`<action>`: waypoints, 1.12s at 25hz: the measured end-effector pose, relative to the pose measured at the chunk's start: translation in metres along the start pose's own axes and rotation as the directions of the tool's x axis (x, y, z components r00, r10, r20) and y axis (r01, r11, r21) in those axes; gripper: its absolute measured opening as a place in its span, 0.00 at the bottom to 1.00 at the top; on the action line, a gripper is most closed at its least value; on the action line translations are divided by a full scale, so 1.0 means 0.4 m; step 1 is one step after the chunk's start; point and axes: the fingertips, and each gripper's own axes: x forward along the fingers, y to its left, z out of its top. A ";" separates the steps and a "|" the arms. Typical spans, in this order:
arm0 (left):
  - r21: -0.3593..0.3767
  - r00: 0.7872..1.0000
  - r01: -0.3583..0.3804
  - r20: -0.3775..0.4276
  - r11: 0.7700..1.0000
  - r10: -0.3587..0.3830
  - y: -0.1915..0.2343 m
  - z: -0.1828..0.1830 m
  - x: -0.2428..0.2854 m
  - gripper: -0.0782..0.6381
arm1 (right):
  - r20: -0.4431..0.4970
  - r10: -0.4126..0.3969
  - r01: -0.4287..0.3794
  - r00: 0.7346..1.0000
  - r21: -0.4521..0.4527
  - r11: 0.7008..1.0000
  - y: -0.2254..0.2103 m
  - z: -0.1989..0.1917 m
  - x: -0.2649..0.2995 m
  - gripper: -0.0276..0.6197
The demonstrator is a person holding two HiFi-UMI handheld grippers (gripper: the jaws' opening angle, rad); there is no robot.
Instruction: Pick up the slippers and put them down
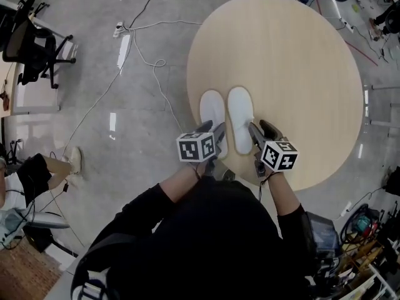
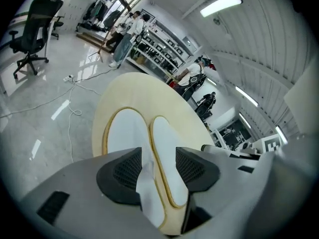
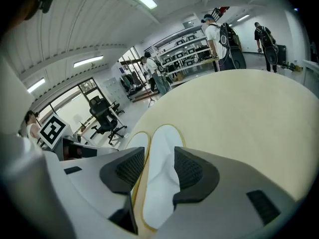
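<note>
Two white slippers with pale yellow rims lie side by side on the round wooden table [image 1: 300,61], near its front edge. The left slipper [image 1: 212,112] [image 2: 124,133] has its heel between the jaws of my left gripper [image 1: 214,134] [image 2: 154,168], which stand wide; the fabric edge lies by the left pad. At the heel of the right slipper [image 1: 240,116] [image 3: 162,153], my right gripper [image 1: 261,135] [image 3: 153,171] has the heel between its spread pads without clamping it. Each gripper view also shows the other slipper [image 2: 167,148] [image 3: 135,142] alongside.
A black office chair [image 1: 34,45] stands on the grey floor at far left. White cables [image 1: 150,61] and a power strip [image 1: 119,27] run beside the table. People [image 3: 219,34] and shelving [image 2: 154,54] are far across the room.
</note>
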 end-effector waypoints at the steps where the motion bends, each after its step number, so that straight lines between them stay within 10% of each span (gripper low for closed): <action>1: -0.011 1.000 -0.013 -0.016 1.000 0.013 0.009 0.000 0.014 0.40 | -0.021 0.001 -0.001 1.000 -0.007 1.000 -0.006 -0.002 0.021 0.32; 11: -0.029 0.986 -0.009 -0.164 1.000 0.004 0.057 -0.033 0.110 0.40 | -0.145 -0.007 0.011 0.989 0.026 1.000 -0.056 -0.036 0.172 0.33; 19: -0.025 0.985 -0.050 -0.166 0.998 0.045 0.060 -0.048 0.110 0.18 | -0.160 0.007 0.000 0.987 0.041 0.999 -0.064 -0.056 0.161 0.10; 28: 0.021 0.995 -0.006 -0.099 1.000 0.008 0.025 -0.044 0.069 0.15 | -0.078 0.041 -0.029 0.996 0.144 0.989 -0.030 -0.050 0.082 0.09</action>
